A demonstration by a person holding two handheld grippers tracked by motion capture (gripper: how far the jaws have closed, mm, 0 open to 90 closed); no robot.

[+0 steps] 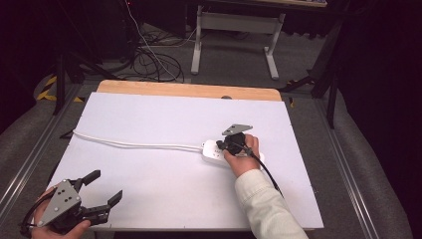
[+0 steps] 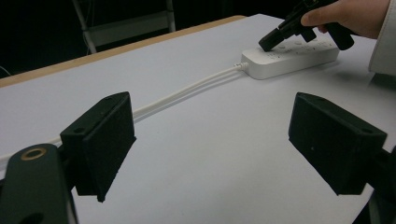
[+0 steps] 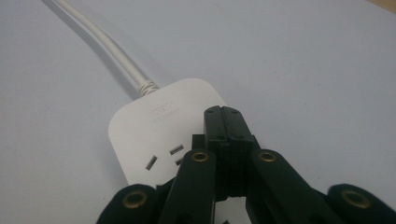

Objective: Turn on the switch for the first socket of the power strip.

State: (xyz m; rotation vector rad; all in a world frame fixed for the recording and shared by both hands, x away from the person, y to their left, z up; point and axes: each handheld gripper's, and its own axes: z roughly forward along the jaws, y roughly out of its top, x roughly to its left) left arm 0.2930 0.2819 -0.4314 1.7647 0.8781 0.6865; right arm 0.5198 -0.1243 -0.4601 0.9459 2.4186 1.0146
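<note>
Over the white power strip at the tabletop's right side, the right tool hovers, jaws pressed together (nothing between them); the left tool gapes wide near the front-left corner.

The high view looks forward and down over the whole white-covered wooden worktop. The left gripper view sits low, facing across it; the right gripper view hovers close above the white plastic power strip, which all three share.
</note>
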